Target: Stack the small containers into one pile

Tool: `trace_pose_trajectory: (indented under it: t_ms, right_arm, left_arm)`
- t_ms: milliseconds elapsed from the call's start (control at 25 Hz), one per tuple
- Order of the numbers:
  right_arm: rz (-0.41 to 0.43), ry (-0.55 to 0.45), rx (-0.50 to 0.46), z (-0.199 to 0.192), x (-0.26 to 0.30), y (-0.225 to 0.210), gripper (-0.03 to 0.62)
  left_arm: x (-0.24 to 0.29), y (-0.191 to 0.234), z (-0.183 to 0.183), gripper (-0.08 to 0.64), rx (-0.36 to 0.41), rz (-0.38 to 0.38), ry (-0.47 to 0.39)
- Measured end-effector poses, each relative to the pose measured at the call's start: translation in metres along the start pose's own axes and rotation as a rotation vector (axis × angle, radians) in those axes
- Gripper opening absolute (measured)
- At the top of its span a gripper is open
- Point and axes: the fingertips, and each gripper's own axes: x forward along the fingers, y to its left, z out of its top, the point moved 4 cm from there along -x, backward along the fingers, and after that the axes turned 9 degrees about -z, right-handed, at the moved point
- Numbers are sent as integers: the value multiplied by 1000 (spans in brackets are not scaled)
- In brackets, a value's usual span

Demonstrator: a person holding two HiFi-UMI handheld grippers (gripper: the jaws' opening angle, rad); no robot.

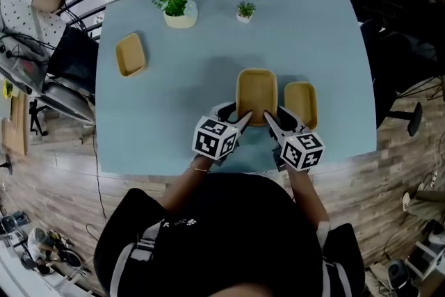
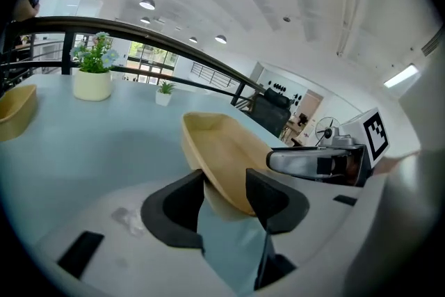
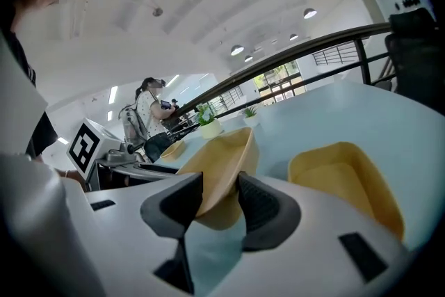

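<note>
The middle container (image 1: 256,94) was a shallow, rounded-rectangle dish of smooth matte tan material, with a raised rim and soft corners. It sat at the near centre of the tabletop (image 1: 181,94), gripped at its near edge from both sides. The left hand-held gripper (image 1: 242,120) had its black pads closed on the near left part of the rim. The right hand-held gripper (image 1: 270,118) was clamped on the near right part. In the left gripper view the container (image 2: 222,149) ran between the jaws and tilted up off the surface. In the right gripper view its rim (image 3: 219,170) was pinched between the ribbed pads, leaning to the left.

A second container (image 1: 300,102) of the same shape and colour lay flat just to the right of the held one, close beside it. A third container (image 1: 130,54) lay well apart toward the far left of the tabletop.

The tabletop was a plain, smooth pale blue with rounded corners. At its far edge stood a leafy plant (image 1: 178,7) in a cream round pot and a smaller plant (image 1: 245,10) in a white pot.

Each hand-held gripper had a light grey shell and carried a cube with black-and-white square markers, which was the only print visible. The floor (image 1: 62,177) around the tabletop was wood-look planking.
</note>
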Motion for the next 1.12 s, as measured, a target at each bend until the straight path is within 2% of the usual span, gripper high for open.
trace_pose_trajectory:
  t_ms: [560, 1120]
  right_arm:
    - [-137, -82, 29, 12, -58, -81, 163]
    - [-216, -83, 55, -1, -85, -128, 161]
  left_arm:
    - [69, -69, 15, 173, 59, -137, 31]
    - [111, -105, 3, 173, 82, -208, 114]
